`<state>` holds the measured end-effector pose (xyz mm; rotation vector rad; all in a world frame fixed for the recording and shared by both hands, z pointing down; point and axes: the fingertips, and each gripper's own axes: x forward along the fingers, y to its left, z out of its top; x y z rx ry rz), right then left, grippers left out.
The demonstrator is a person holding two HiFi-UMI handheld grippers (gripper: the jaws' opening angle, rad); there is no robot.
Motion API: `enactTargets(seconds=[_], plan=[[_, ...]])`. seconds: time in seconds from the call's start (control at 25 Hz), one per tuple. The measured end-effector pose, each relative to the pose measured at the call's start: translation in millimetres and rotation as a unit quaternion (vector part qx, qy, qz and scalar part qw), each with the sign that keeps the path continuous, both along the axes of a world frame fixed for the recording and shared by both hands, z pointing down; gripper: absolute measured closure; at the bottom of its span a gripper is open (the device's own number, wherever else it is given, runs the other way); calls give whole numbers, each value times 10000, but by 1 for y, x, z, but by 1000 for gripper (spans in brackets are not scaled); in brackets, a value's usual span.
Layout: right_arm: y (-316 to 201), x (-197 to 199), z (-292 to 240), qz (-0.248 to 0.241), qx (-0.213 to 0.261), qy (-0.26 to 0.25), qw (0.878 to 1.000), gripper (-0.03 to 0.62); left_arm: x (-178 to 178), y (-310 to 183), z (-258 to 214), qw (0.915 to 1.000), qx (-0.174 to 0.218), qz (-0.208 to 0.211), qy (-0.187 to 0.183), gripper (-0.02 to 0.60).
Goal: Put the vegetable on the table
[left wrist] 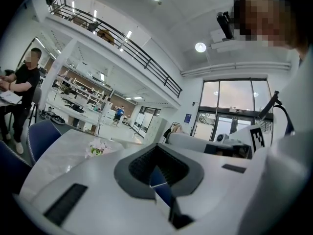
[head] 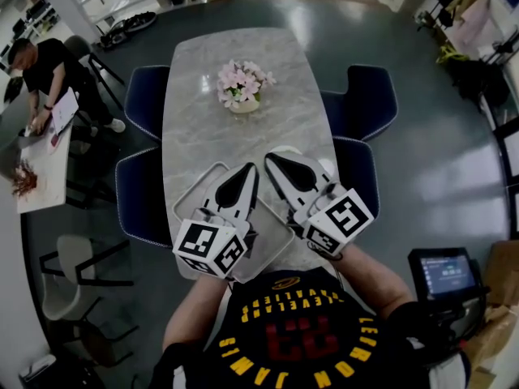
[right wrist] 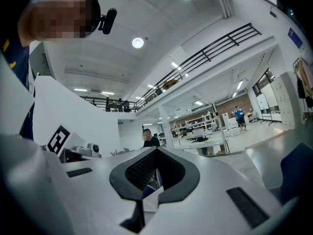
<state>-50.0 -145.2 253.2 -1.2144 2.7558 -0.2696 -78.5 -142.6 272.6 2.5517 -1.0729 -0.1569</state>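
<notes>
No vegetable shows in any view. Over the near end of the grey marble table (head: pixel 203 96), my left gripper (head: pixel 250 170) and right gripper (head: pixel 271 160) are held side by side, pointing away from me. Both are shut with nothing between the jaws. A pale rectangular tray (head: pixel 185 194) lies on the table under them, mostly hidden, and a round white rim (head: pixel 285 150) peeks out beyond the right gripper. In the left gripper view the left gripper (left wrist: pixel 157 150) has its jaws closed together. The right gripper view shows the right gripper (right wrist: pixel 156 153) shut the same way.
A pot of pink flowers (head: pixel 242 86) stands mid-table. Navy chairs (head: pixel 147 96) line both long sides. A person in black (head: pixel 50 70) sits at a desk far left. A screen (head: pixel 447 272) is at my lower right.
</notes>
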Motion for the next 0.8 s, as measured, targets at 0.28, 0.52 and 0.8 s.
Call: enactTargets(seconds=[0.28, 0.52, 0.8], plan=[[0, -1, -1, 1, -7, -14, 10000, 589, -1, 0, 2, 10000, -31, -7, -6, 580], [0, 0, 4, 8, -58, -23, 10000, 589, 3, 2, 9, 9999, -105, 21, -36, 580], [-10, 9, 12, 34, -50, -5, 10000, 589, 8, -9, 19, 9999, -119, -15, -49, 580]])
